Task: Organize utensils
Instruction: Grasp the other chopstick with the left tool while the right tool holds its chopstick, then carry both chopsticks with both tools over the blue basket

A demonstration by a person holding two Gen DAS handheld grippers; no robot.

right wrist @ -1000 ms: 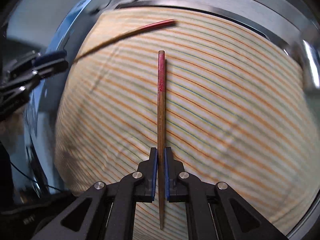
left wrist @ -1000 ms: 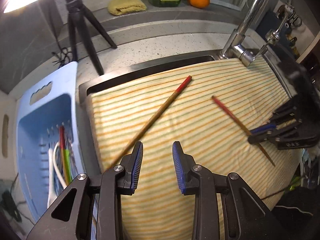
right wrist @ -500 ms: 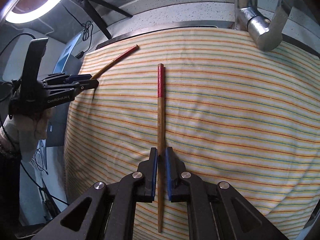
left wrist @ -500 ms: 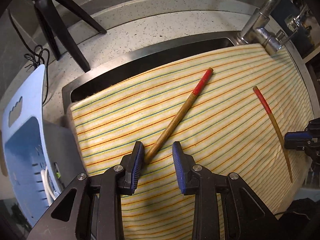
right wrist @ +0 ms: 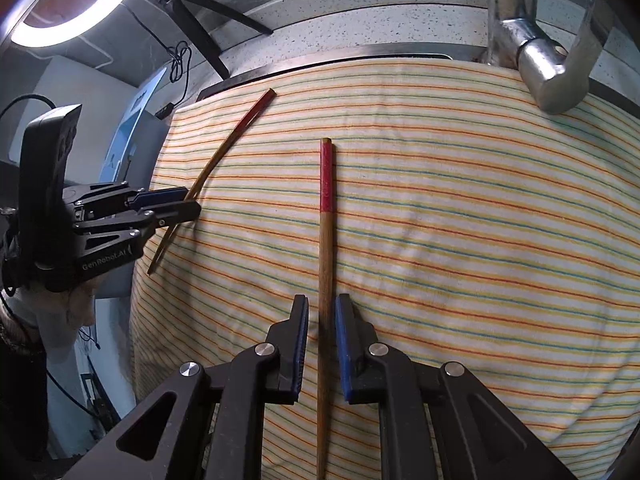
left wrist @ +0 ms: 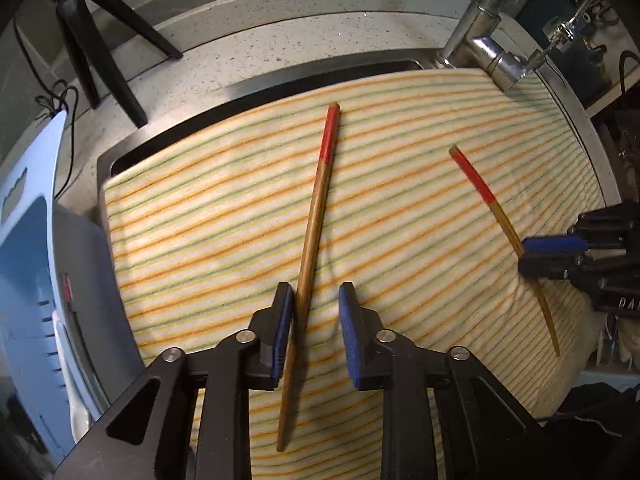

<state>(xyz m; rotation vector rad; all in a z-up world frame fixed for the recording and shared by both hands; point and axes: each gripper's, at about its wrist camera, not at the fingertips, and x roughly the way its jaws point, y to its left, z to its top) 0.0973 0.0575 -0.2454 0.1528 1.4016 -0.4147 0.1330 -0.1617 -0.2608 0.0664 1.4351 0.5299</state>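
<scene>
I am at the pick-up step: two chopsticks lie apart on the striped towel (left wrist: 224,216) over the sink, and each claw straddles one. My left claw (left wrist: 316,308) is apart, with the left chopstick (left wrist: 316,216) running up the frame centre, its shaft touching the left pad only. My right claw (right wrist: 322,320) is slightly apart around the right chopstick (right wrist: 326,240), gaps showing on both sides, so nothing is clamped. Next I judge both claws must close squarely on the shafts, then lift and carry toward the blue basket (left wrist: 24,264). The left view shows that basket at the left edge of the frame; the right view barely does, but it shows the ring light (right wrist: 64,4) at upper left and the tap (right wrist: 536,60) close up
</scene>
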